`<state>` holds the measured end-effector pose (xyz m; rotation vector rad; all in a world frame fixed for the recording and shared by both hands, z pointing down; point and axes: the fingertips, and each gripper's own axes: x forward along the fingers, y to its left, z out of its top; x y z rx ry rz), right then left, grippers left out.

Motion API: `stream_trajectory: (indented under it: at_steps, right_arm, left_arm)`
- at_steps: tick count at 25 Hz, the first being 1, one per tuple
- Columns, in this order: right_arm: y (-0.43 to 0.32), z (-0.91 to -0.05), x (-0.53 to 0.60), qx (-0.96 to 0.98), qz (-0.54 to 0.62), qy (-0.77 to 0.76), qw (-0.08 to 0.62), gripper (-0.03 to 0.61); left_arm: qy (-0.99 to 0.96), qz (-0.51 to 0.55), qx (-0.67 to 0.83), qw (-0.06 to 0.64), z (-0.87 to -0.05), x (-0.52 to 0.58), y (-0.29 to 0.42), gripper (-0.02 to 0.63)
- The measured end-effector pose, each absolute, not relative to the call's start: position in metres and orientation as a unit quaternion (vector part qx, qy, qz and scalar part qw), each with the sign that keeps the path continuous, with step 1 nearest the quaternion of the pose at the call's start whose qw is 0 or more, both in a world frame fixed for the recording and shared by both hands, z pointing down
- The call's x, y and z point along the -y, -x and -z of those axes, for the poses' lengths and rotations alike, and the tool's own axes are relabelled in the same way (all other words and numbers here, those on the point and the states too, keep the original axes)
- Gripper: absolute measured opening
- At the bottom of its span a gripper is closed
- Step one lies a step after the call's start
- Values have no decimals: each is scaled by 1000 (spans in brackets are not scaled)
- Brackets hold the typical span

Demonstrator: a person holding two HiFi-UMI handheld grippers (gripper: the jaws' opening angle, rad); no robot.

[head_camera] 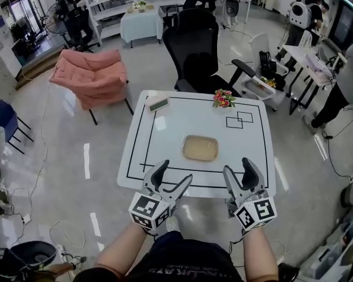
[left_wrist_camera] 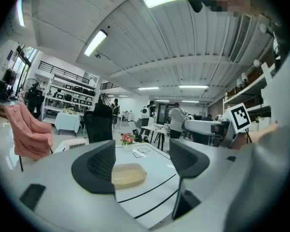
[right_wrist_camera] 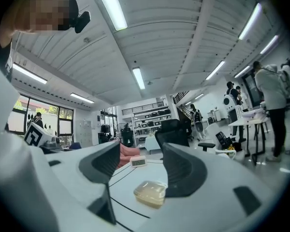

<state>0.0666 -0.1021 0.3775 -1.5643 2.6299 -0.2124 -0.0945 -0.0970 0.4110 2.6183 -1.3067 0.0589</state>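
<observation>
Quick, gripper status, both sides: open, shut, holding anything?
Left gripper: open, holding nothing.
Right gripper: open, holding nothing.

small white clock (head_camera: 159, 104) and red flowers (head_camera: 223, 98) far back on the table (head_camera: 165, 151), black chair (head_camera: 197, 46) beyond

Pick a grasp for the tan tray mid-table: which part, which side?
Likely the near long rim of the tan tray: it lies flat, shallow and seemingly open-topped on the table, so pinch that wall from above, one jaw inside, one outside. Come from the near edge, where the open right gripper is.
</observation>
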Motion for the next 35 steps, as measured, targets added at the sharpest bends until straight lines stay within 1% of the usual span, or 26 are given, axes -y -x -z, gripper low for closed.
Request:
stream_trajectory:
  at_steps: [5,17,28,35]
  right_arm:
    - [-51,-378,122,-846,66,528,27,262]
    - [-24,-379,158,-826,61,560,14,262]
    - [-22,-399,179,-821,75,566,-2,262]
    - [-27,-415,196,-829,93,552,-2,262]
  left_arm:
    - [-893,-10,430,134,-418,126,118,337]
    - [-901,-13,405,158,-435,174,151,337]
    - [-899,-29,394,189,-463,199,151,336]
    - [-885,-48,411,213,-488,214,147,335]
